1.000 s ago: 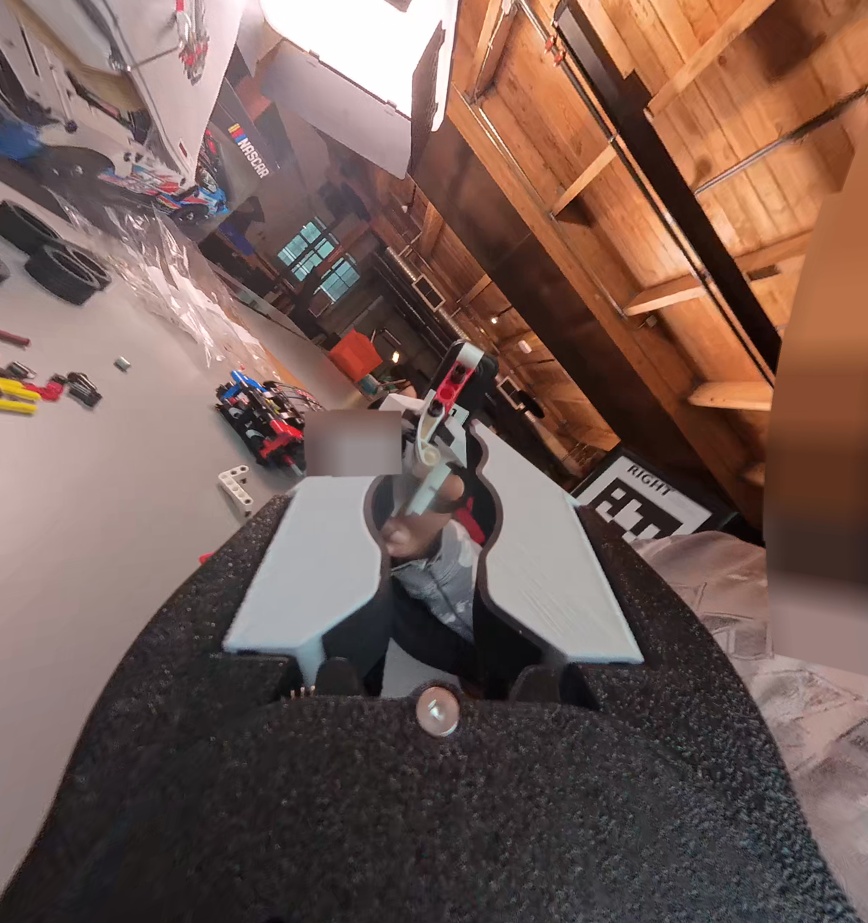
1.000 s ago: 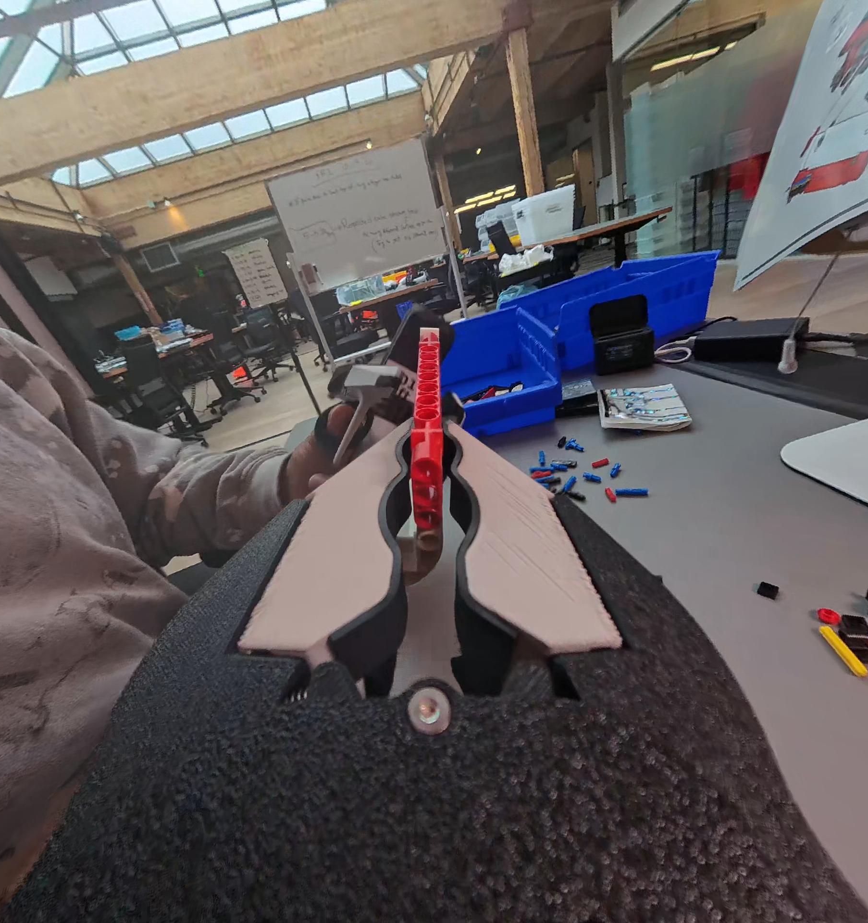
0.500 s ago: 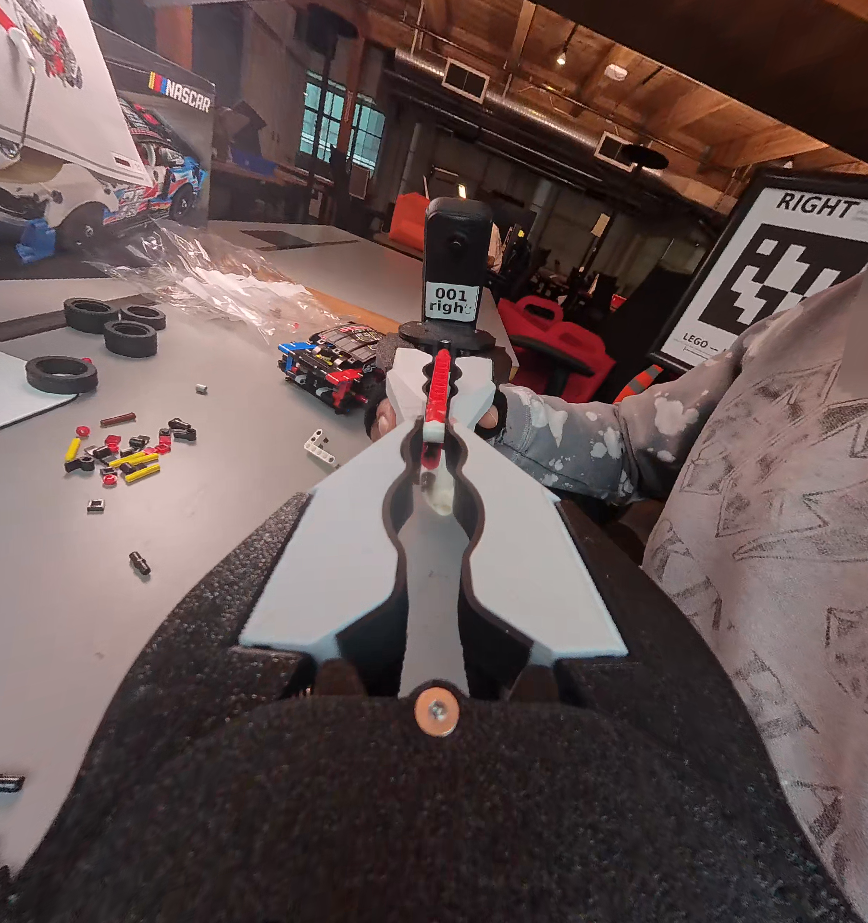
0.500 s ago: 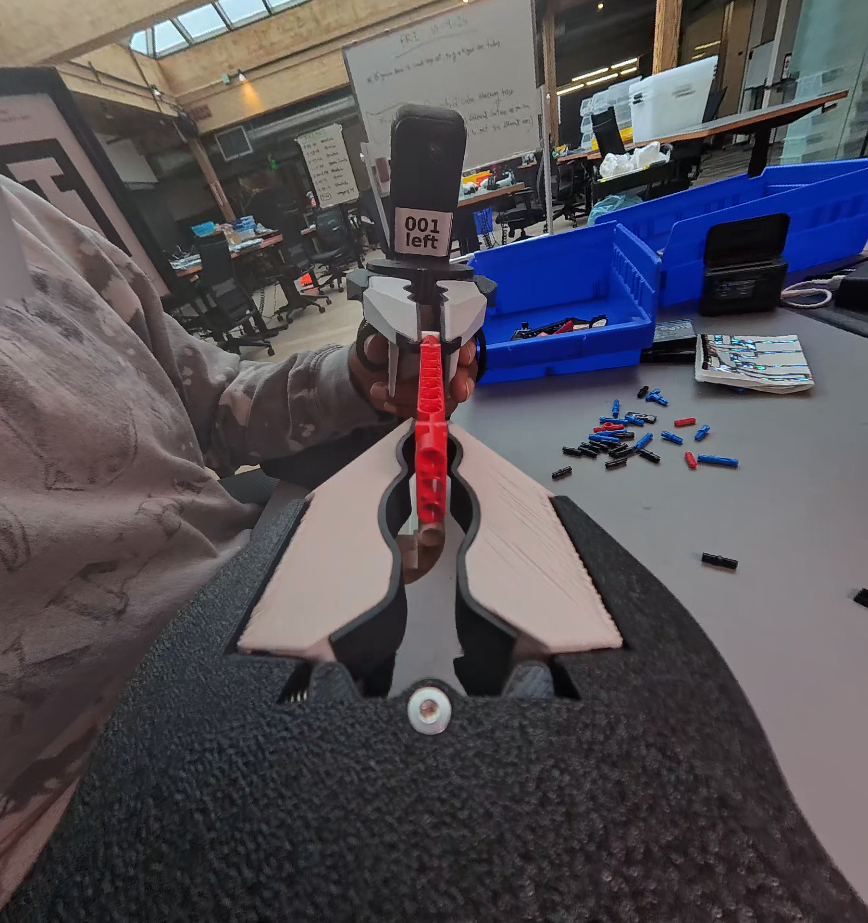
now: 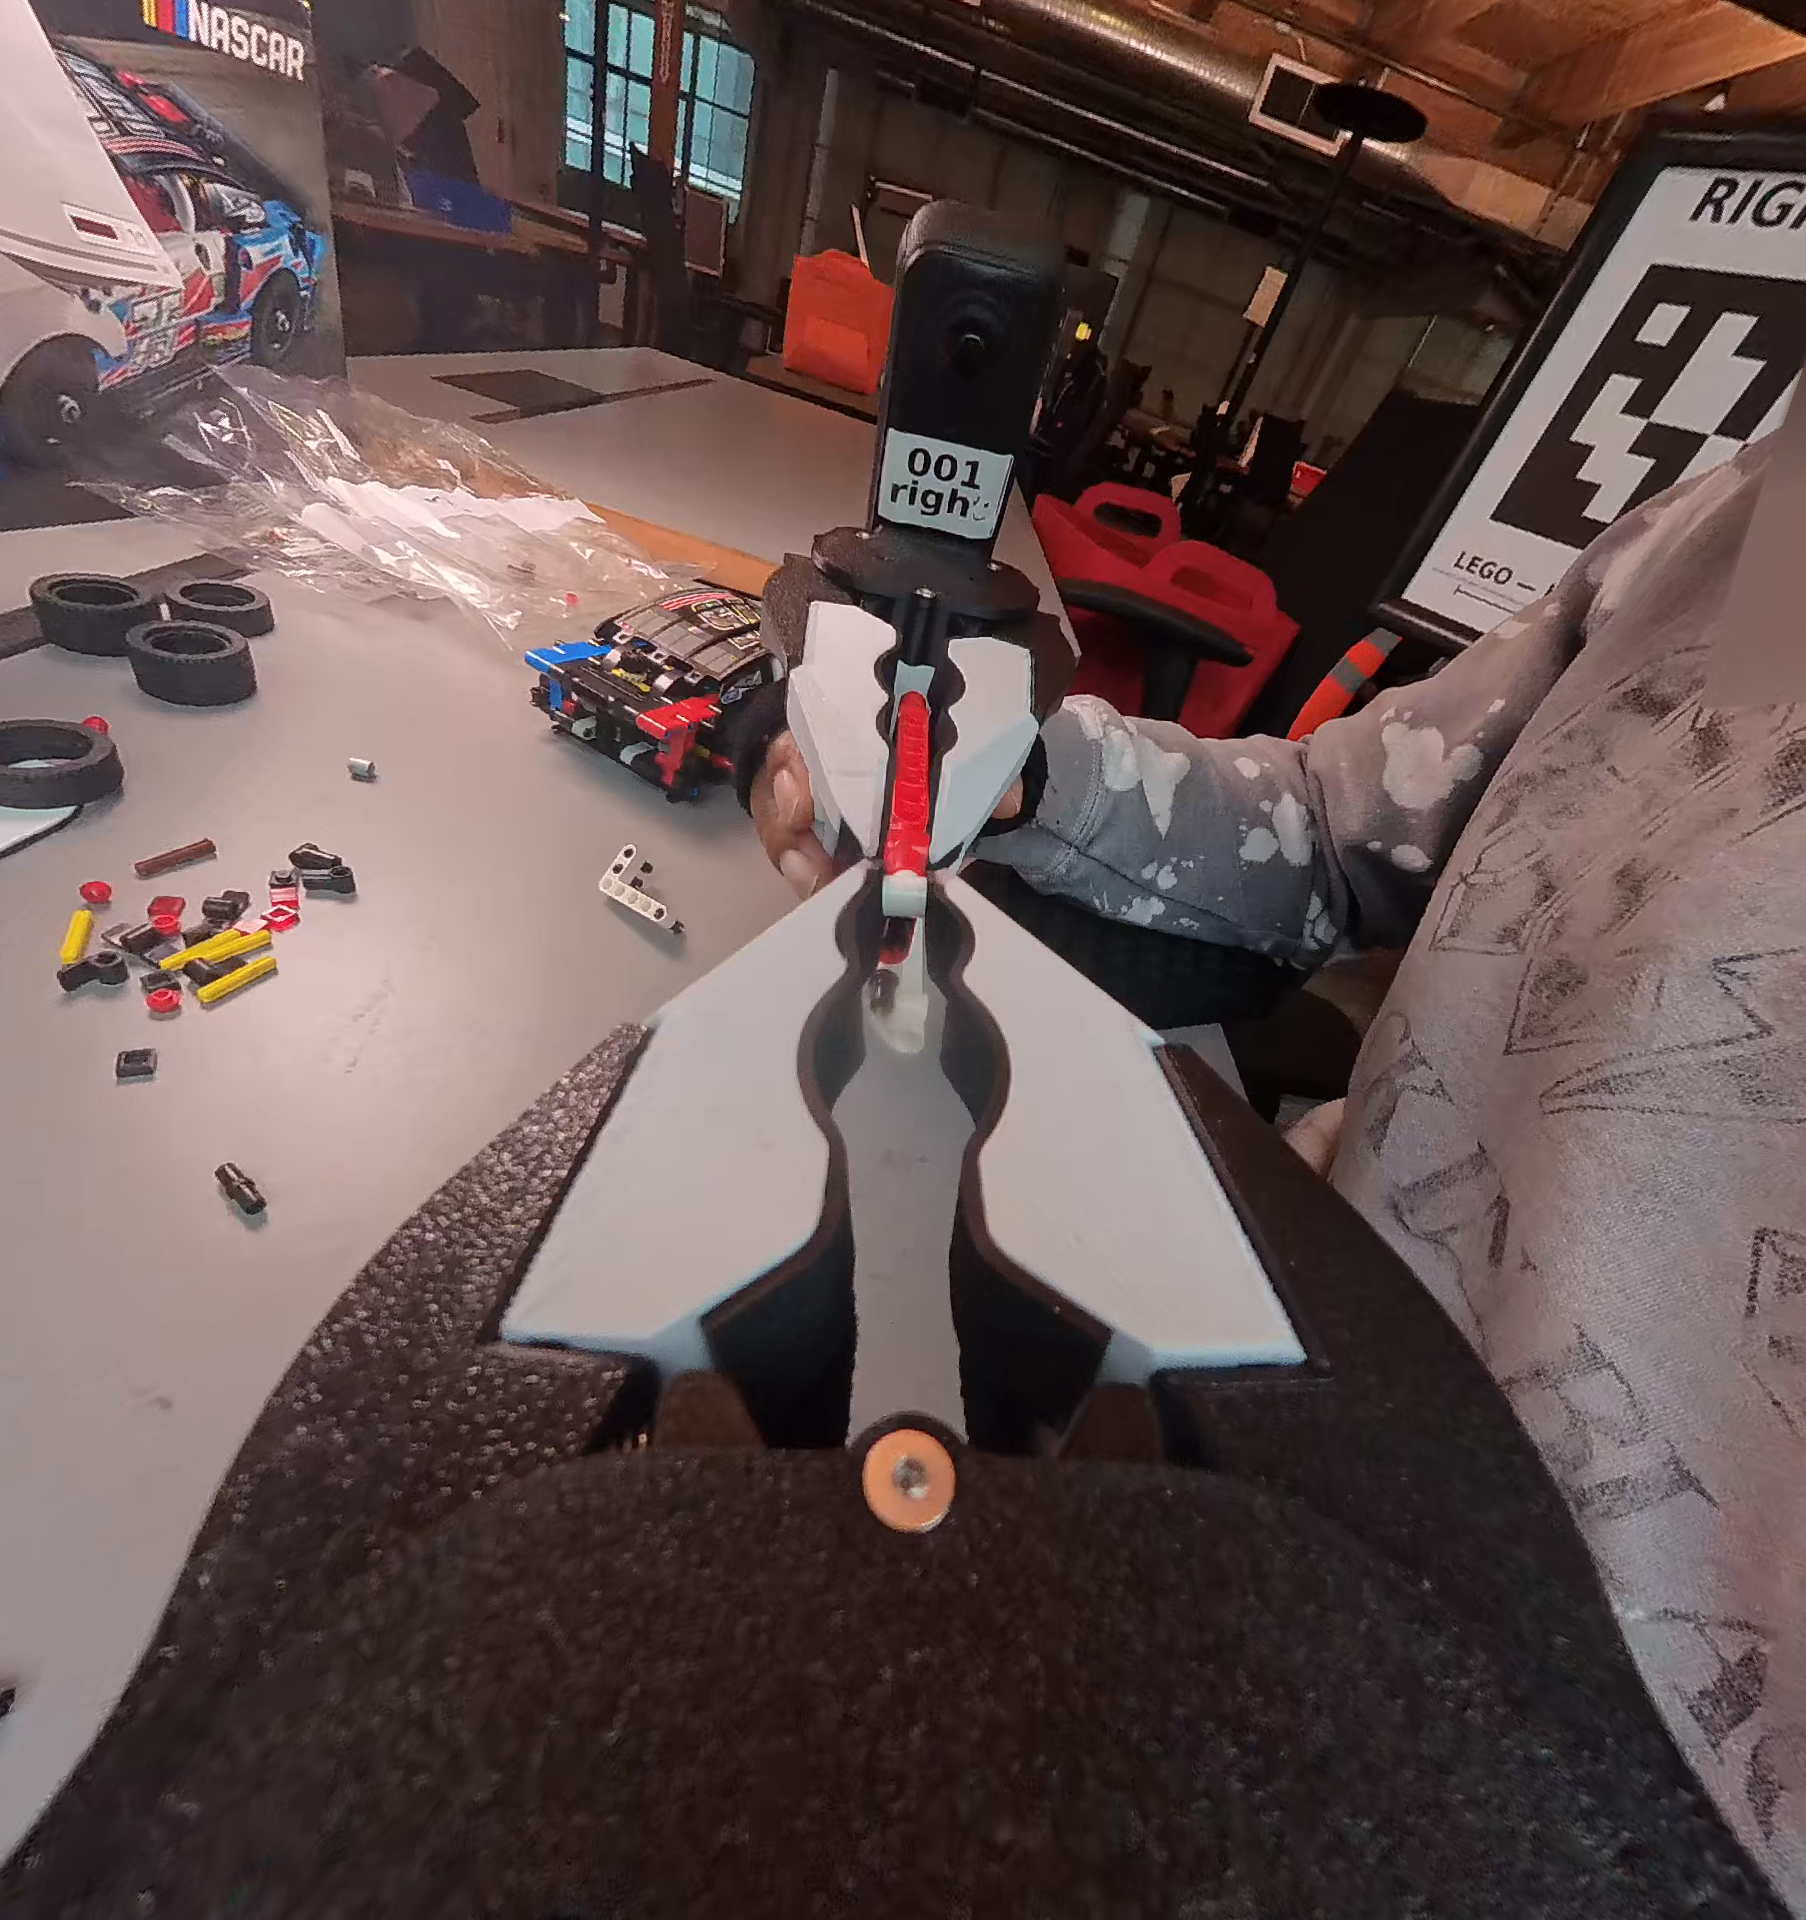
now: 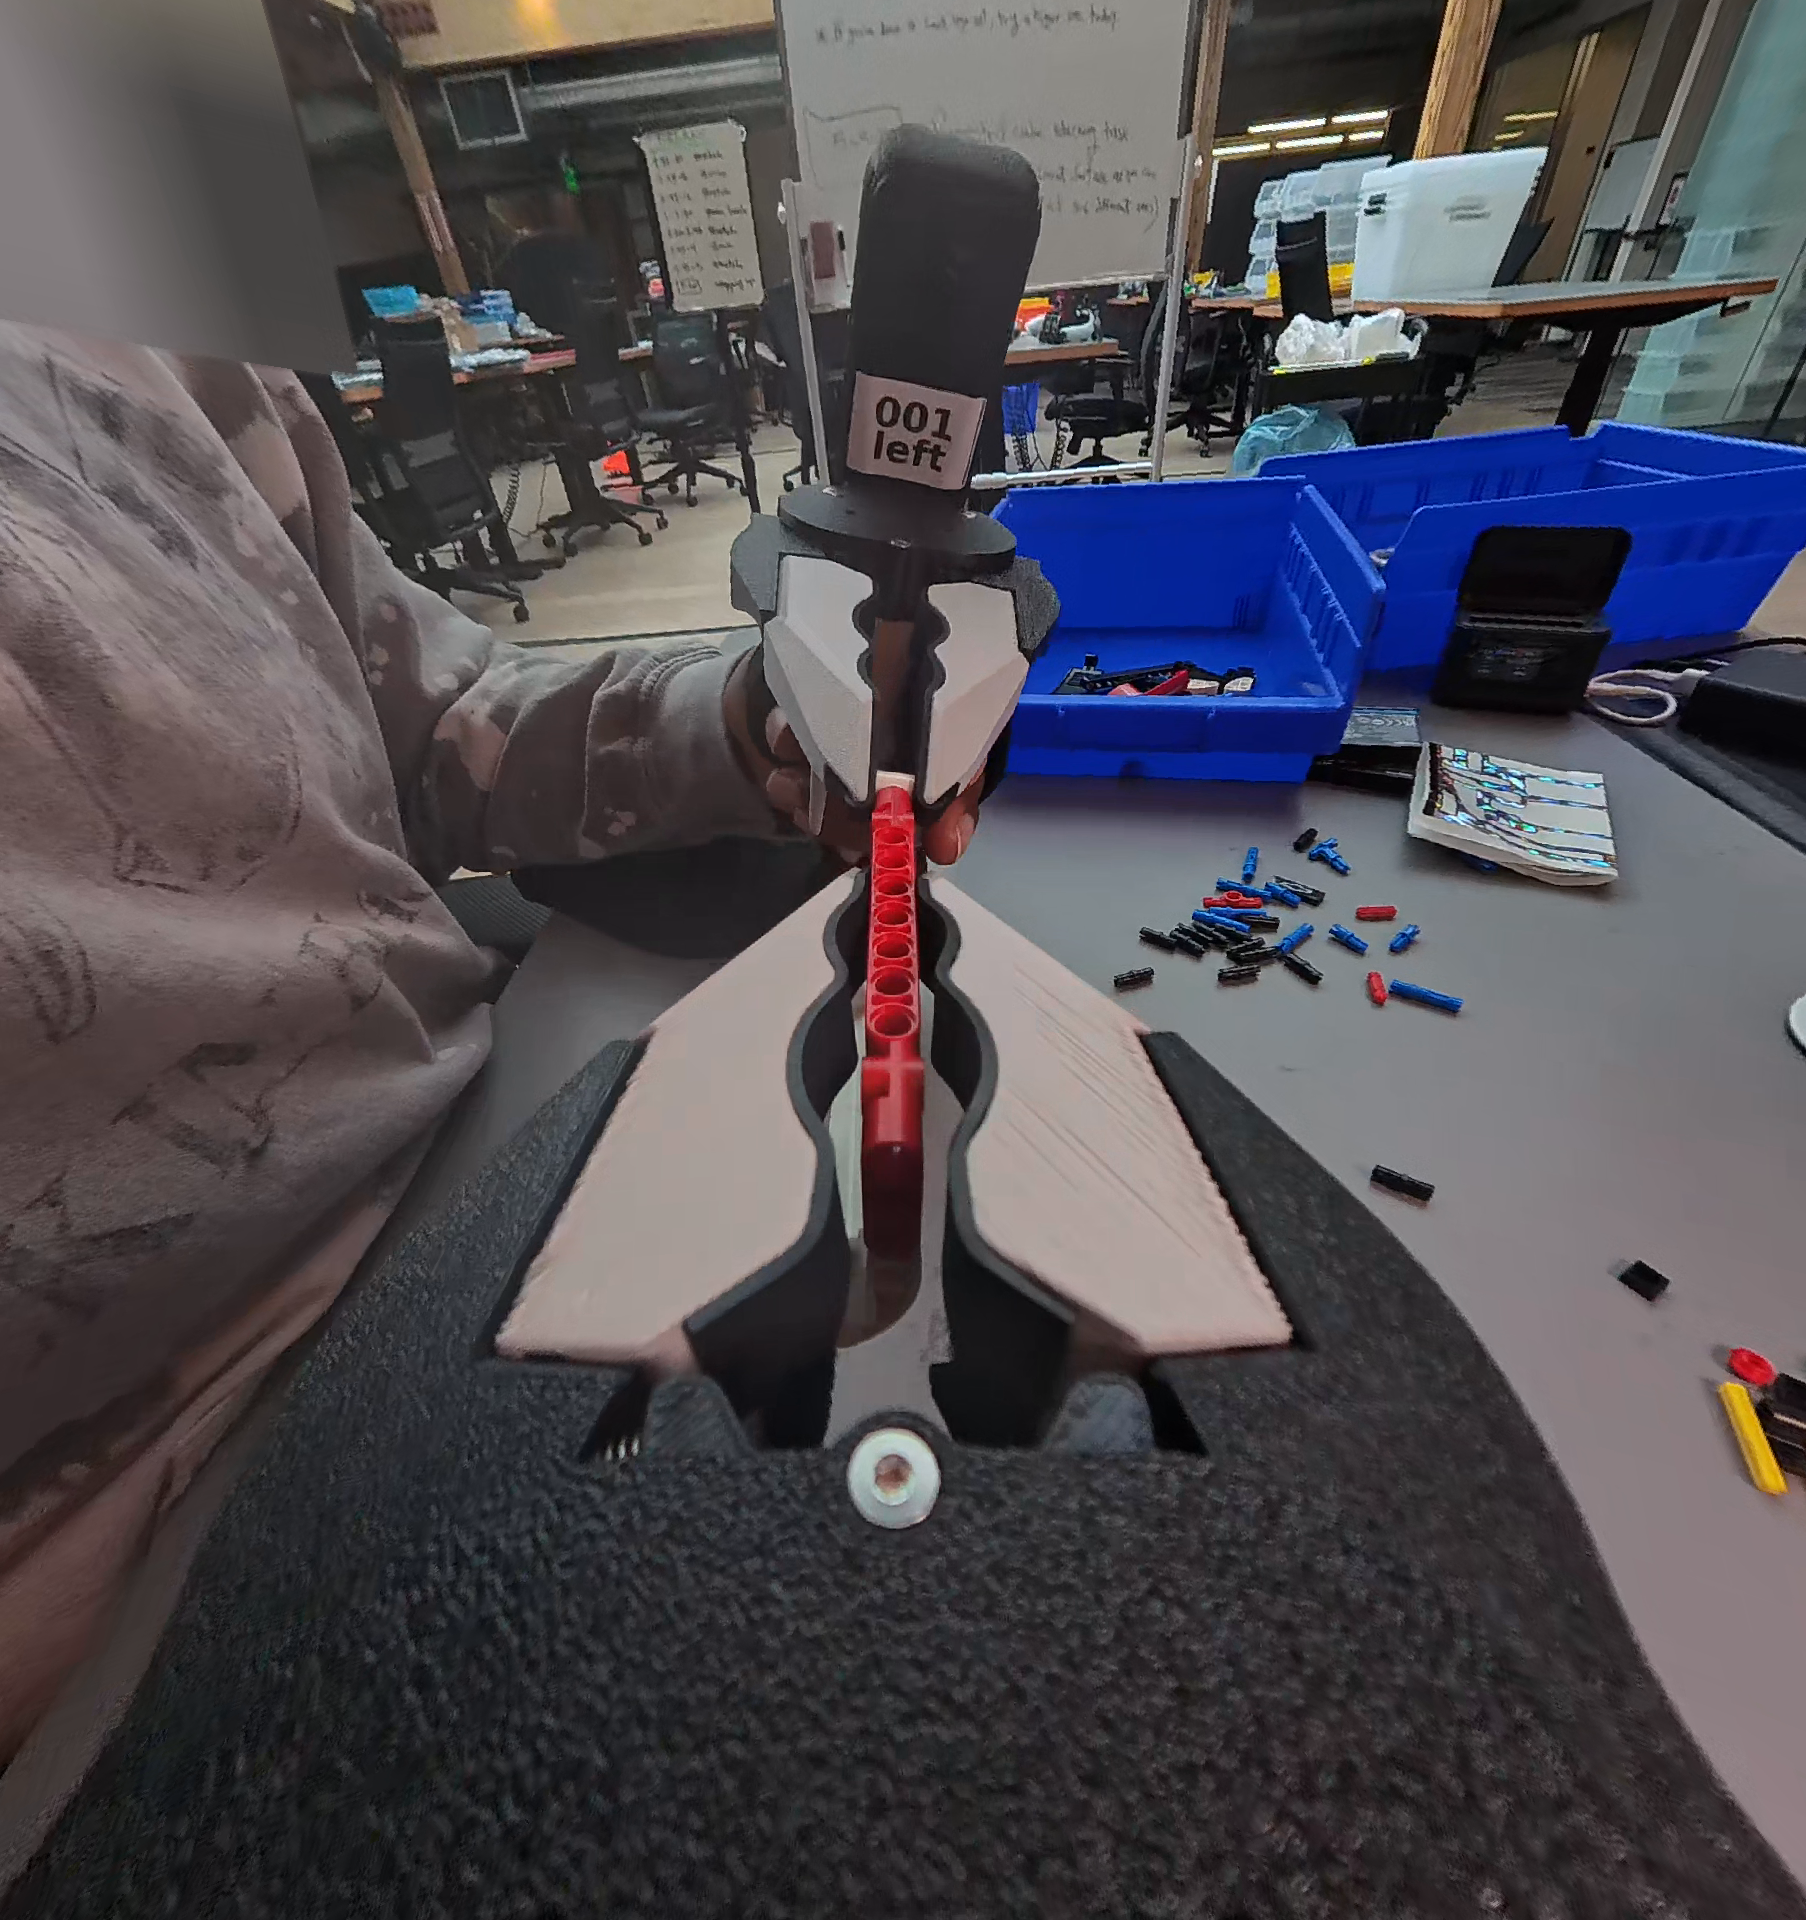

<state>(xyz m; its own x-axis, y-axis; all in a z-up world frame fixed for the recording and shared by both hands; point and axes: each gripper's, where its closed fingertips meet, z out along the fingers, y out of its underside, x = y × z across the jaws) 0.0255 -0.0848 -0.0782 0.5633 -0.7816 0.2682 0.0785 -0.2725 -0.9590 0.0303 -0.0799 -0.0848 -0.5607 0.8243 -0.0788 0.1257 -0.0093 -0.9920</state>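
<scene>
My left gripper (image 5: 901, 900) is shut on a small white beam piece (image 5: 904, 1003) with a red and black bit on it. My right gripper (image 6: 894, 885) is shut on a long red beam with holes (image 6: 893, 987), held edge-up along its fingers. The two grippers face each other tip to tip above the grey table (image 5: 442, 1039). The red beam (image 5: 911, 774) meets the white piece at the fingertips. In the right wrist view the left gripper (image 6: 897, 802) shows the white piece's end (image 6: 894, 781) touching the red beam's far end.
A part-built toy car (image 5: 660, 686), black tyres (image 5: 187, 649), loose red, yellow and black parts (image 5: 182, 940), a white L-beam (image 5: 634, 896) and plastic bags (image 5: 359, 499) lie on the left. Blue bins (image 6: 1190, 717), blue and black pins (image 6: 1273, 925) and a sticker sheet (image 6: 1512, 810) lie on the right. Less than 4 cm separates the two grippers' tips. Both grippers' tips are roughly 20 cm from the white L-beam (image 5: 634, 896).
Both grippers have swung down from a tilted, upward pose to level and moved closer, now tip to tip. The red beam's end has come up against the white piece.
</scene>
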